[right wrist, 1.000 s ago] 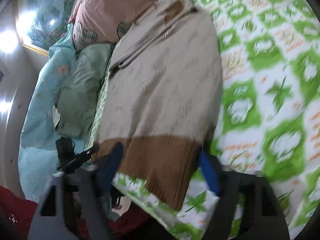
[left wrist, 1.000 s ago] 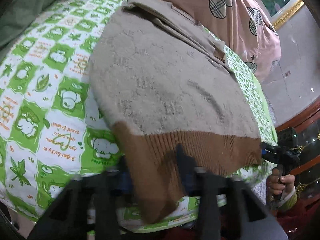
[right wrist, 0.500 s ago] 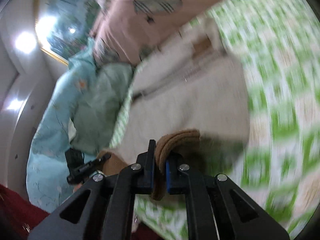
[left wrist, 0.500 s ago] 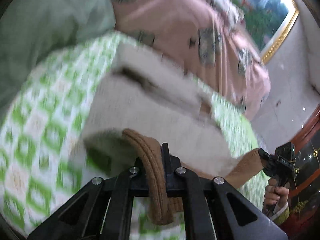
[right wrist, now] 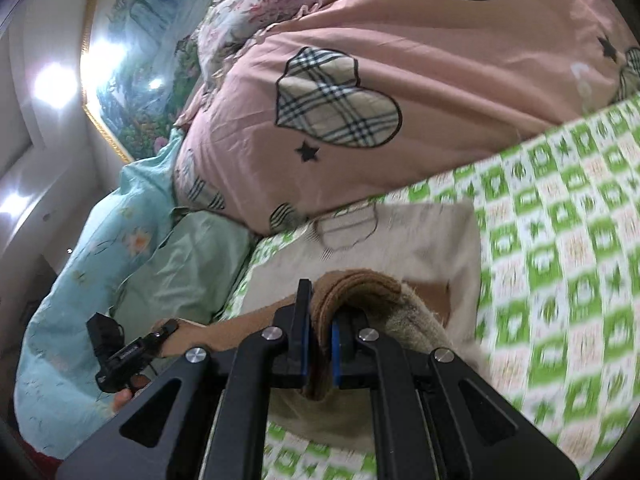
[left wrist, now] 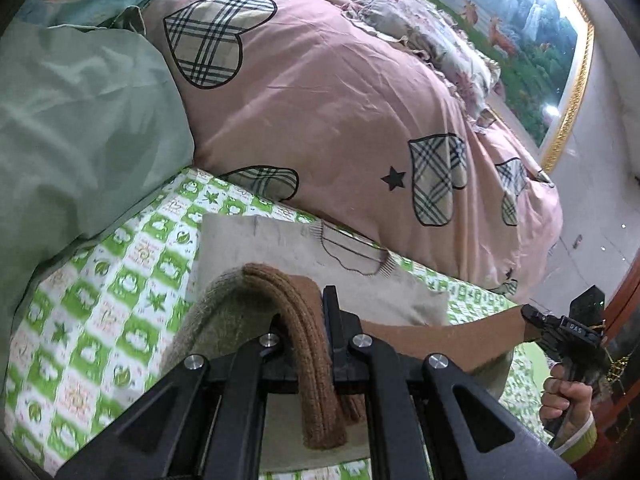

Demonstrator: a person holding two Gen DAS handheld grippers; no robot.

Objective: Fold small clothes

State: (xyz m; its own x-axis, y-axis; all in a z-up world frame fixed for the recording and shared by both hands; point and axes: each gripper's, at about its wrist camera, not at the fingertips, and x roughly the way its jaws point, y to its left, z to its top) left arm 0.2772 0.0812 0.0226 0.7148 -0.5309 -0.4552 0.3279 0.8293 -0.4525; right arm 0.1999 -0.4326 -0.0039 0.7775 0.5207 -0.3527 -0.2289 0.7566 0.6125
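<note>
- The left gripper (left wrist: 308,320) is clamped tight on the brown ribbed hem (left wrist: 316,380) of a beige knitted sweater (left wrist: 304,248), one corner lifted off the bed.
- The right gripper (right wrist: 320,320) is pinched shut on the hem's other corner, the brown band stretched between the two.
- The sweater's upper part, neckline (left wrist: 352,256) showing, lies flat on the green-and-white checked sheet (left wrist: 100,300), just beside a pink quilt with plaid hearts (left wrist: 320,100).

We see a bed with a green-and-white checked sheet (left wrist: 100,292). On it lie a beige sweater (left wrist: 296,252), a pink quilt (left wrist: 320,120) with plaid hearts just behind, and pale green bedding (left wrist: 72,140) alongside the quilt.
</note>
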